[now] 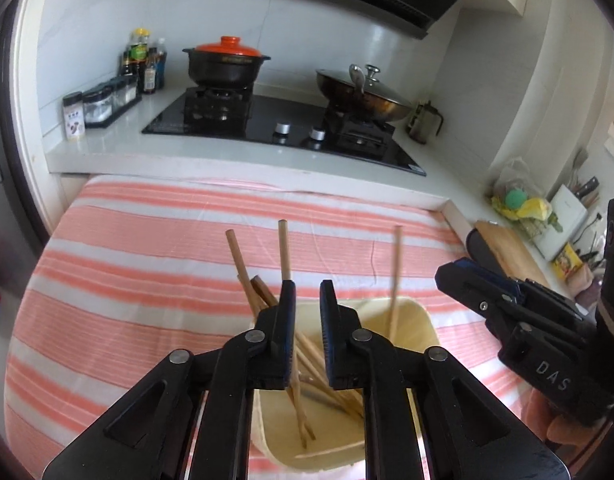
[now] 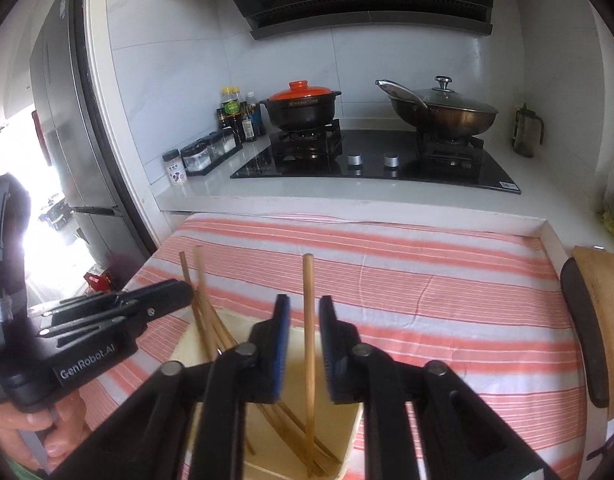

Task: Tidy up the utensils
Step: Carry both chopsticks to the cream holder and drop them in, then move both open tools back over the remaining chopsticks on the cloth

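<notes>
Right wrist view shows wooden chopsticks standing in a cream plastic bin on the striped pink cloth; one upright stick rises between the right gripper pads, spread and not pressing it. Left gripper above the bin, fingers parted, holds nothing

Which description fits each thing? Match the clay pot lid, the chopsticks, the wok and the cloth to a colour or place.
1 clay pot lid
2 chopsticks
3 wok
4 cloth

a standing in the cream bin
b pink and white stripes
c orange
d on the right burner

Pairs: 1-c, 2-a, 3-d, 4-b
</notes>
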`<control>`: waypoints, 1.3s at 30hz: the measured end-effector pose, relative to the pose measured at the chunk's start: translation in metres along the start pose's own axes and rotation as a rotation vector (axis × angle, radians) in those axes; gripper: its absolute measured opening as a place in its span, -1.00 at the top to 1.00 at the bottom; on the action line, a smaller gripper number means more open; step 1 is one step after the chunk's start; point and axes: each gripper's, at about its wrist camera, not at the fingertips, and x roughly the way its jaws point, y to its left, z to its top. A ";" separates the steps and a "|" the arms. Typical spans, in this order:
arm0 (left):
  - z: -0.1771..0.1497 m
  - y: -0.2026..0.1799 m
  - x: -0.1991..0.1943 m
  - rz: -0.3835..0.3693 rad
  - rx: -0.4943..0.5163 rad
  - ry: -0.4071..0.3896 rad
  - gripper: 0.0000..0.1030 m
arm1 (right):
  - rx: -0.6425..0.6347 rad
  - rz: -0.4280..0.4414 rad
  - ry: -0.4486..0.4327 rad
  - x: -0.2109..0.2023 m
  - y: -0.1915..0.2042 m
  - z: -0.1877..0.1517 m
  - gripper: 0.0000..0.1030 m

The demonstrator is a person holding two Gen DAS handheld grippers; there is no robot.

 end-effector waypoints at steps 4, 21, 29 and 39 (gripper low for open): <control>-0.003 0.007 -0.069 -0.020 0.029 -0.078 -0.17 | 0.041 0.018 -0.122 -0.056 0.002 0.008 0.32; -0.288 0.030 -0.166 -0.020 -0.064 0.270 -0.50 | 0.088 -0.308 0.045 -0.231 -0.021 -0.287 0.19; -0.299 -0.024 -0.148 -0.063 0.015 0.288 -0.49 | 0.122 -0.093 0.170 -0.210 -0.003 -0.311 0.26; -0.279 -0.062 -0.133 -0.063 0.104 0.267 -0.50 | 0.080 -0.061 0.384 -0.132 0.008 -0.319 0.83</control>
